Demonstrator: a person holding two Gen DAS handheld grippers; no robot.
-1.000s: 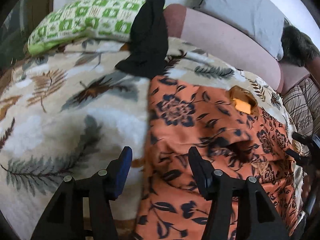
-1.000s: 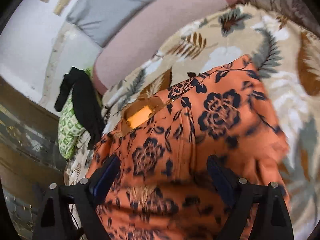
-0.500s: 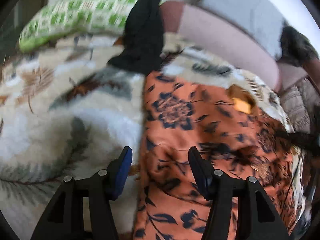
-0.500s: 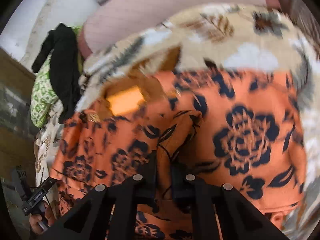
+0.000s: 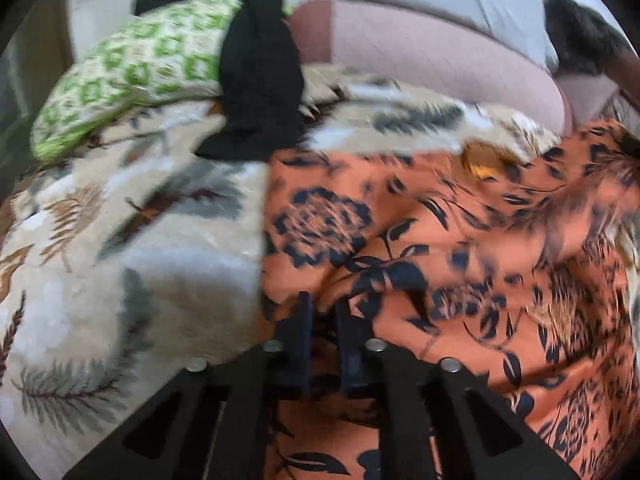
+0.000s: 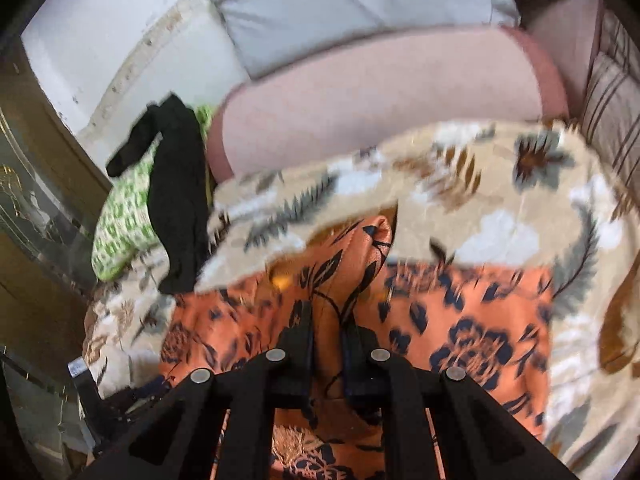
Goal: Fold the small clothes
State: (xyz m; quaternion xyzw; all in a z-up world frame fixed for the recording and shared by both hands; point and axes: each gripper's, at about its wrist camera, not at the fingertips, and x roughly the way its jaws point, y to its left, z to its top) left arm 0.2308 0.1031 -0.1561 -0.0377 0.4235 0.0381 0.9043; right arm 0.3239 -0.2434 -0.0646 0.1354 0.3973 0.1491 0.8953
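bed: leaf-print blanket (image 5: 132,240) covers it, serves as the folding surface; pink bolster (image 5: 420,52) and grey pillow (image 6: 352,4) along the far side.
garment: orange floral cloth (image 5: 460,240) lies spread on the blanket, right of centre in the left view, low centre in the right view; flat enough to fold in place.
other cloth: black piece (image 5: 260,80) draped over a green pillow (image 5: 140,60), well apart from the garment, likely waiting its turn.
right gripper (image 6: 326,320): fingers pressed together on a raised ridge of the cloth, which stands up beyond the tips; reads as lifting that edge to carry it over.
left gripper (image 5: 322,308): fingers pinch a bunch of cloth at the garment's near left part, probably so both corners travel together; blurred, so how deep the bite goes is unclear.
change, left: jaws have just closed; a second ago they stood spread over the cloth's left edge, now cloth is between them.
change, right: spread over flat cloth a second ago, already pinching half a second ago; the pinched fold now sits higher against the blanket.
step: start of first fold, judged.
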